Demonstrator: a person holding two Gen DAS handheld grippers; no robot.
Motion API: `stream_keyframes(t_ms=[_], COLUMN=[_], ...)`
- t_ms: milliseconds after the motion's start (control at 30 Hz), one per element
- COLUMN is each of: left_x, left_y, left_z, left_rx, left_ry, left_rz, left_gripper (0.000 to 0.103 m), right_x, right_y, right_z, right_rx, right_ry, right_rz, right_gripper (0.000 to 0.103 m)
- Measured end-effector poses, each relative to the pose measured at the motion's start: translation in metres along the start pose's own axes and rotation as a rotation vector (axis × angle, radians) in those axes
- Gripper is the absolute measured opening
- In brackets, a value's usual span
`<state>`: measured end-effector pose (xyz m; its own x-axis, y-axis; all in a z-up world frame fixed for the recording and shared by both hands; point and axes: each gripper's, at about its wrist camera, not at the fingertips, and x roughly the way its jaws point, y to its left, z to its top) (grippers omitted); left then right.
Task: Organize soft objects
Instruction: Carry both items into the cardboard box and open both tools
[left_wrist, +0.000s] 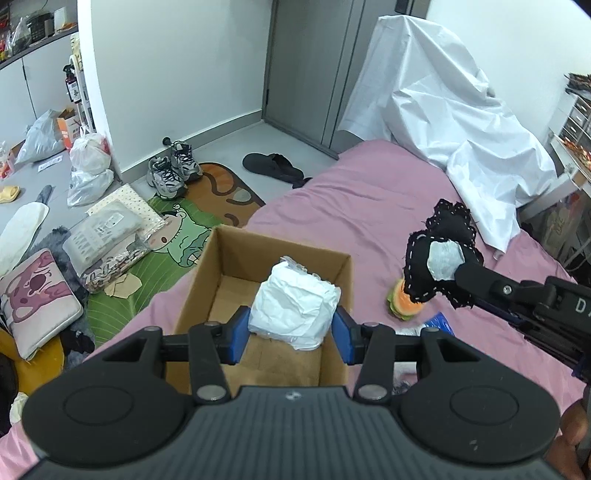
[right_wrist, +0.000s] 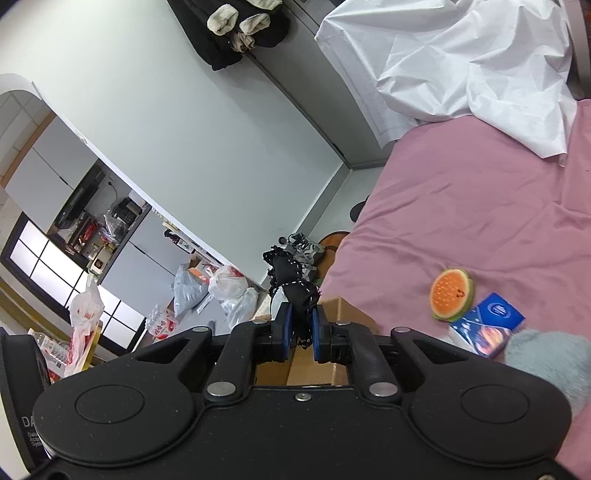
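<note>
Crumpled white soft bundle (left_wrist: 293, 312) is sitting pinched in the left gripper (left_wrist: 291, 334) over the brown cardboard box (left_wrist: 207, 273) on the pink bed (left_wrist: 369, 199); the right gripper (right_wrist: 301, 330) is clamping black white-stitched fabric (right_wrist: 291, 280).

left gripper (left_wrist: 291, 334): tilted downward, blue pads pressed on a white bundle (left_wrist: 295, 308) | right gripper (right_wrist: 302, 330): reaching in from the right, clamped on black cloth (right_wrist: 293, 282)

White bundle (left_wrist: 293, 308) over cardboard box (left_wrist: 207, 280)
</note>
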<state>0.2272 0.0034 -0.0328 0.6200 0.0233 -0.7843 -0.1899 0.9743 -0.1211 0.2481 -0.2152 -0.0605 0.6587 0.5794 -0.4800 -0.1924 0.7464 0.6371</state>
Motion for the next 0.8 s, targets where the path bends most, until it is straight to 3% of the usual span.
stream_keyframes(t_ms=[633,800], left_x=[0.06,0.071], left_y=[0.042,0.048], left_z=[0.031,0.035], left_rx=[-0.047,-0.049], left_ry=[0.075,0.083], left_rz=[0.053,0.087], left_gripper=[0.046,0.051], right_x=[0.047,0.061], right_y=[0.013,0.011], right_z=[-0.005,-0.01], right_rx=[0.003,0.013], right_ry=[0.076,0.113], right_rz=[0.017,0.011], right_gripper=[0.011,0.011])
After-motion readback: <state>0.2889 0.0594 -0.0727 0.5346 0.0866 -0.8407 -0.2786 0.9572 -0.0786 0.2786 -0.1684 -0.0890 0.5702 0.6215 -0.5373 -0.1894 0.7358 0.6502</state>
